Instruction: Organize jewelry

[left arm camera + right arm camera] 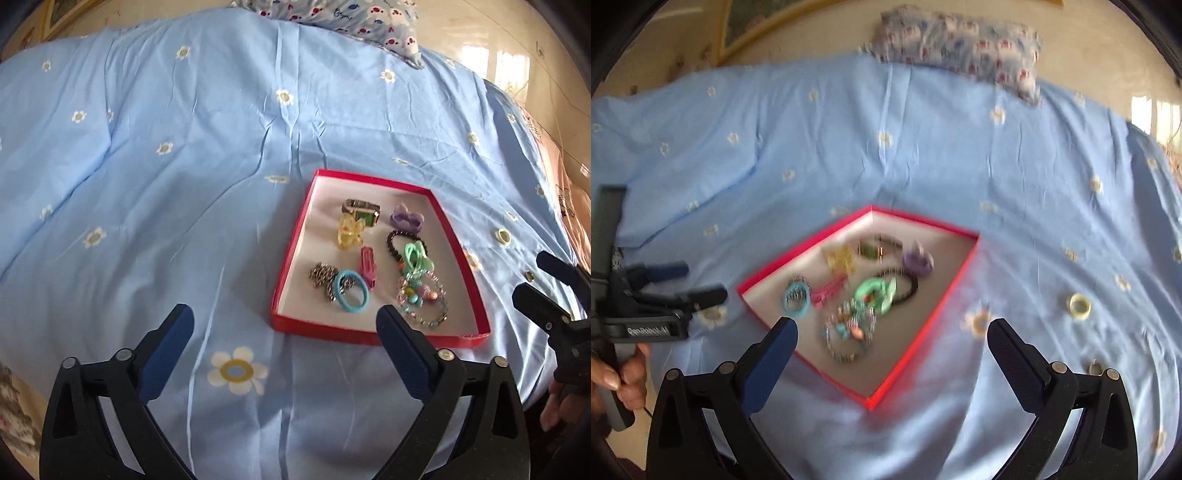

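**Red tray on a blue bed**

A flowered blue sheet (166,177) covers the bed; pillow (351,18) upper centre. The jewelry tray (295,236) sits mid-frame. Both the left gripper (284,332) and right gripper (892,343) gape wide, empty. Only the blurred right view shows what is probably a yellow ring (1080,306), right of the tray.

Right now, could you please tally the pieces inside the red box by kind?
In the red box:
Hair clips: 4
Bracelets: 2
Hair ties: 1
Chains: 1
Watches: 1
Total: 9
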